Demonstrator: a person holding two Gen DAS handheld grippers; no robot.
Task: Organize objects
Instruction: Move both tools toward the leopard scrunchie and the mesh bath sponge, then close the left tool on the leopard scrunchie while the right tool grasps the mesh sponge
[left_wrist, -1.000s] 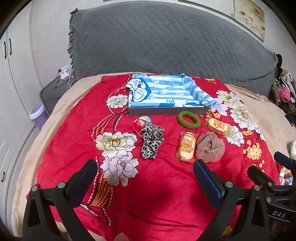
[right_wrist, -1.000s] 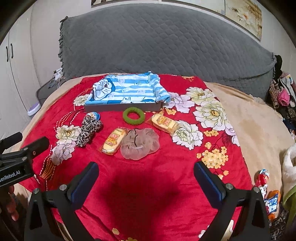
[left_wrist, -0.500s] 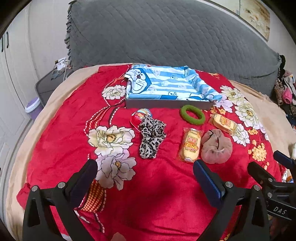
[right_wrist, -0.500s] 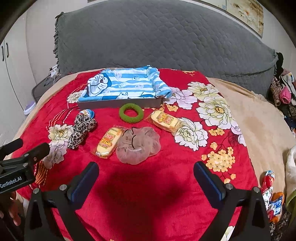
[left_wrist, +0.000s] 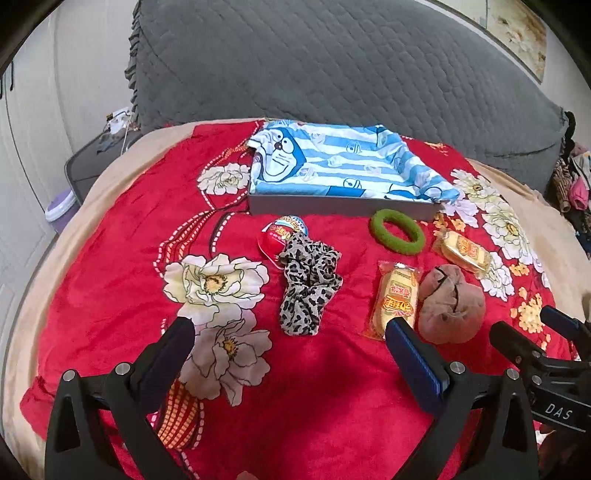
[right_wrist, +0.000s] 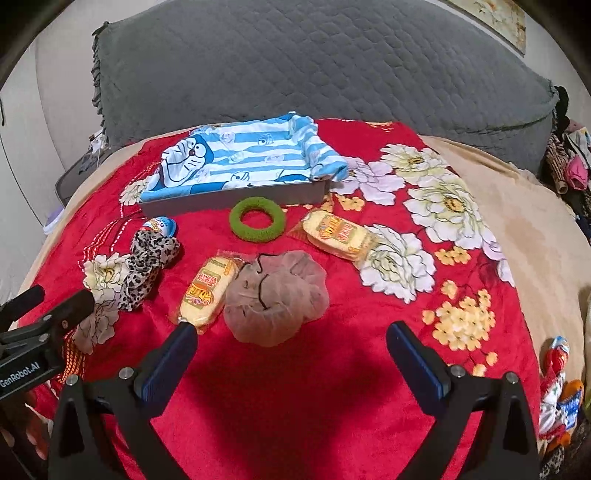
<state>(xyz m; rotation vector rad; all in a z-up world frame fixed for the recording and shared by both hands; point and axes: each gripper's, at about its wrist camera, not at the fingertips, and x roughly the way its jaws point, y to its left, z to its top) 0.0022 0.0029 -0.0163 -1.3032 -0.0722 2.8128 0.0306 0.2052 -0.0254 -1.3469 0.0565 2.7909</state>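
A grey tray (left_wrist: 332, 209) lined with a blue striped cartoon cloth stands at the back of the red flowered blanket; it also shows in the right wrist view (right_wrist: 236, 201). In front of it lie a red egg-shaped toy (left_wrist: 279, 236), a leopard scrunchie (left_wrist: 308, 284), a green ring (left_wrist: 397, 231), two yellow snack packs (left_wrist: 395, 297) (left_wrist: 463, 251) and a brown mesh scrunchie (right_wrist: 275, 295). My left gripper (left_wrist: 288, 341) is open and empty, just short of the leopard scrunchie. My right gripper (right_wrist: 291, 349) is open and empty, just short of the brown scrunchie.
A grey quilted headboard (left_wrist: 332, 66) rises behind the bed. A dark side table (left_wrist: 92, 162) and a purple bin (left_wrist: 61, 210) stand at the left. Clothes pile at the right edge (left_wrist: 572, 177). More snack packets lie at the bed's right side (right_wrist: 557, 391).
Both grippers have moved forward and lower toward the objects, which look larger now. Both stay open. Nothing on the bed has moved.
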